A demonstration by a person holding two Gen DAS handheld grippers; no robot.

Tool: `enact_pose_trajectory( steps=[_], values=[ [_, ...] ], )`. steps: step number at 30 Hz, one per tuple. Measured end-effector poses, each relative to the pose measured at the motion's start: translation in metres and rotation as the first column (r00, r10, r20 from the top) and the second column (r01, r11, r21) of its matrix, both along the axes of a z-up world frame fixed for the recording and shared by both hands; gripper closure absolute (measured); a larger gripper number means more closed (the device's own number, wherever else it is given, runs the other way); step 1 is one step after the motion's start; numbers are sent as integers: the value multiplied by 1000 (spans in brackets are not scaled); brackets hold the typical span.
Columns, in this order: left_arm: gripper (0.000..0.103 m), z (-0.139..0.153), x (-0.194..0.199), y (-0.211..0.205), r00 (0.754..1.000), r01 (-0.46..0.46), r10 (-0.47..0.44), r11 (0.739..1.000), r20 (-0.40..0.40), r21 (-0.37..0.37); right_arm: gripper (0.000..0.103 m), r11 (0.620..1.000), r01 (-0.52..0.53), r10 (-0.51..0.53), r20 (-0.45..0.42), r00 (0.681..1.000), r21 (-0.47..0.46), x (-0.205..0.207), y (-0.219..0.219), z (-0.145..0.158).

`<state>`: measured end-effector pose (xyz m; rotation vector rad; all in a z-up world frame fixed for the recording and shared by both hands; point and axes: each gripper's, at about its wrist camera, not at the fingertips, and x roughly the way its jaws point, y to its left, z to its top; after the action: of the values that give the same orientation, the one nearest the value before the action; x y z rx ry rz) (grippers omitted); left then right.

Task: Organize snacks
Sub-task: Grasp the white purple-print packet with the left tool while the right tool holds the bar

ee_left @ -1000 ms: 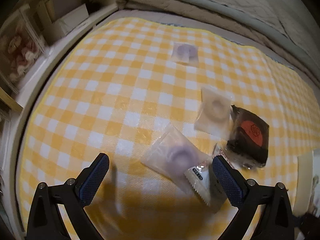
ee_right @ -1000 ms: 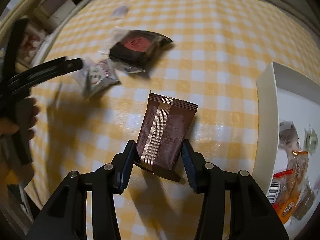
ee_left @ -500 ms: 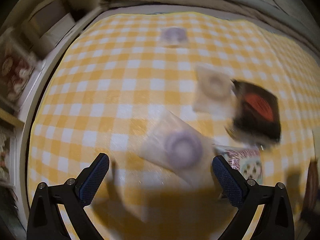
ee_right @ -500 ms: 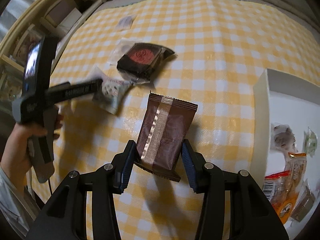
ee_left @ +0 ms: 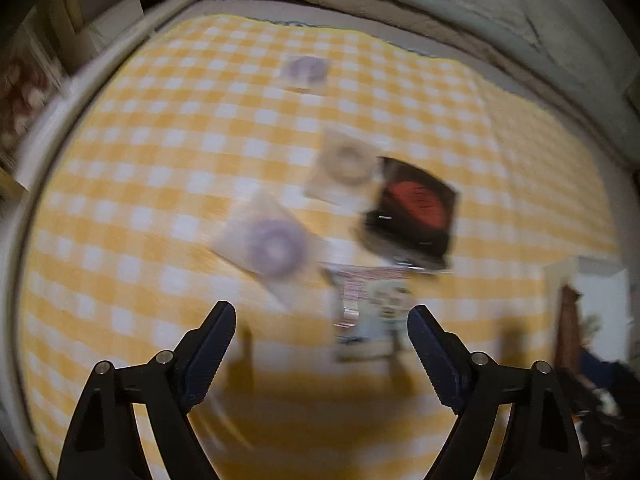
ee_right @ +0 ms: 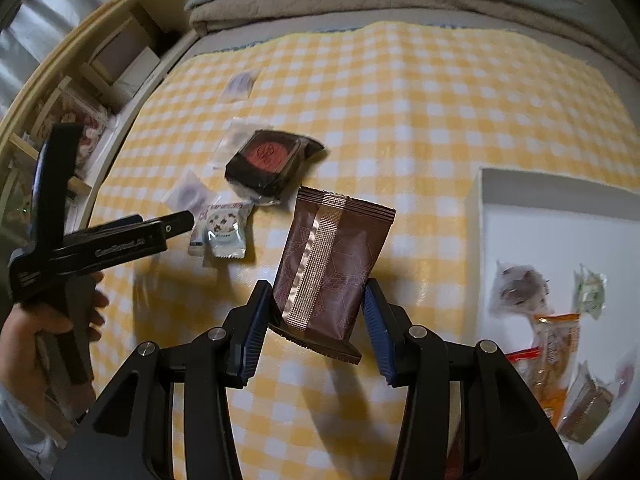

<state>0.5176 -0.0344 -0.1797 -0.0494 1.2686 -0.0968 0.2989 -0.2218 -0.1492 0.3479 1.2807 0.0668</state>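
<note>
Left wrist view, from the left of the frame across: the left claw (ee_left: 321, 322) stands wide with nothing between its blue pads, hovering above the yellow checked cloth (ee_left: 160, 160); at centre lies the clear packet with a purple ring (ee_left: 274, 246), and just right of it, between the fingertips, the small cookie packet (ee_left: 374, 310); above these sit a pale ring packet (ee_left: 346, 166) and the black packet with a red disc (ee_left: 414, 212), the two apparently overlapping, though blur makes it uncertain; a further purple packet (ee_left: 306, 70) lies well apart at upper centre.

Right wrist view, left to right: the person's left hand (ee_right: 52, 320) grips its tool at the left edge, the tip near the cookie packet; at centre the right claw (ee_right: 316, 312) is narrowed onto the brown wrapper (ee_right: 330, 270), held upright clear of the cloth; at the right edge the white tray (ee_right: 478, 240) already holds several snacks.

The step in hand looks like carrying the brown wrapper to the tray; to do it well, keep the pinch firm on the lower half, lift over the tray's near wall rather than brush it, and release over a bare patch; the left claw would best centre on the cookie packet alone, avoiding the ring packet just beside it.
</note>
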Motion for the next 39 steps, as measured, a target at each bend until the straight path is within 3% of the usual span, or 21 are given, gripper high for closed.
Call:
enact_pose_trajectory(
  steps=[4, 8, 12, 14, 17, 24, 25, 26, 30, 39],
  values=[
    [24, 0, -6, -7, 999, -40, 39, 997, -23, -68, 56, 1000, 15, -15, 14, 1000, -7, 1, -6, 3],
    [33, -14, -2, -17, 996, -85, 83, 995, -37, -50, 56, 1000, 23, -22, 29, 999, -20, 2, -9, 5],
    [40, -26, 4, -27, 995, -96, 97, 995, -30, 19, 56, 999, 25, -24, 34, 999, -33, 2, -10, 4],
    [51, -34, 8, -33, 996, -89, 90, 994, -26, 56, 56, 999, 28, -26, 35, 999, -41, 3, -11, 4],
    [52, -43, 11, -38, 995, -91, 94, 994, -33, 67, 56, 998, 30, -28, 42, 999, -50, 2, -12, 4],
    [65, -22, 5, -32, 993, -116, 116, 993, 16, 12, 56, 998, 16, -12, 69, 998, -62, 5, -10, 6],
    [69, -16, 3, -29, 990, -134, 135, 991, 30, -10, 56, 998, 19, -14, 76, 997, -61, 5, -12, 8],
    [91, -9, 3, -25, 989, -141, 143, 989, 39, -32, 56, 998, 22, -17, 84, 996, -62, 5, -13, 10],
    [89, 12, -5, -17, 986, -147, 155, 983, 66, -109, 56, 998, 26, -16, 145, 989, -65, 1, -17, 26],
    [90, 37, -22, -1, 985, -134, 146, 984, 97, -120, 56, 996, 69, -56, 186, 981, -64, -10, -38, 41]
  ],
)
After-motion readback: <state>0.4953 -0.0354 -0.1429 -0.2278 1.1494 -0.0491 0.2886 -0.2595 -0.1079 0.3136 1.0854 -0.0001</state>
